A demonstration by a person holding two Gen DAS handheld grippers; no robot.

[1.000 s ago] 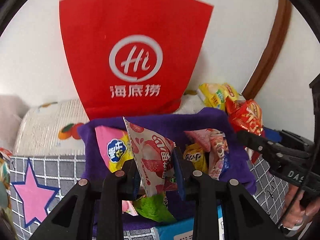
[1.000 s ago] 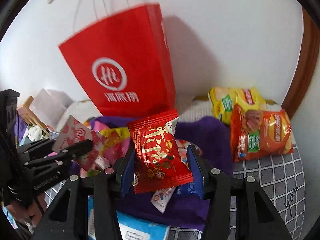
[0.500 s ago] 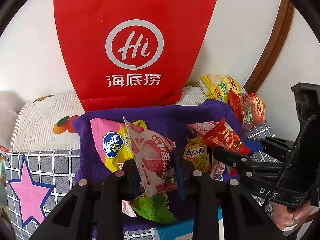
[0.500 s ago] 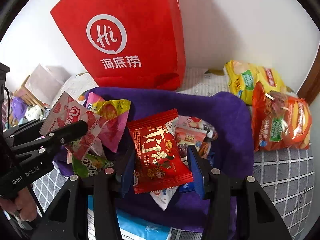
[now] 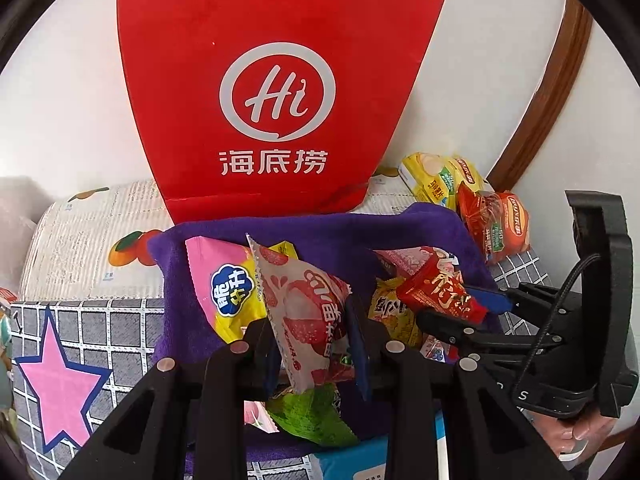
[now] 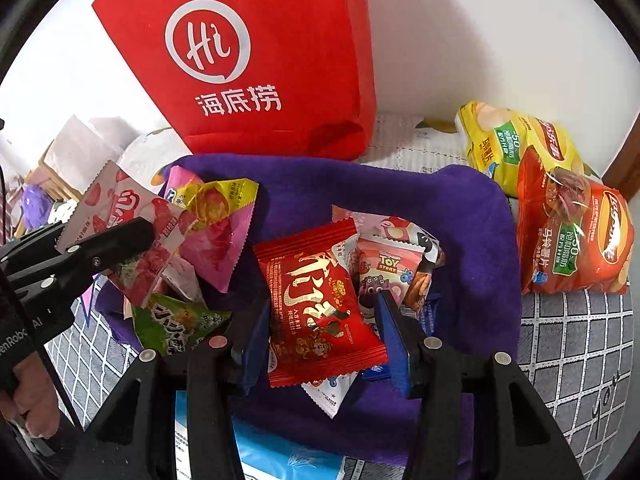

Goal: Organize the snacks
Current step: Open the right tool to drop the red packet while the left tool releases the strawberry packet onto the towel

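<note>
Gripping snack packets: left gripper (image 5: 316, 344) strawberry packet (image 5: 308, 312), right gripper (image 6: 324, 334) red packet (image 6: 316, 308).

**Camera placement, both wrist views**

My left wrist camera looks forward along my left tongs (image 5: 316, 344), close and low, facing the tall red paper bag with a white "Hi" logo (image 5: 276, 92) against the wall. My right wrist camera looks along my right tongs (image 6: 326, 320), higher, tilted downward. Both share the bag (image 6: 248, 60) and the purple fleece cloth (image 5: 320, 236) (image 6: 460, 216); each shows the other's tongs.
</note>
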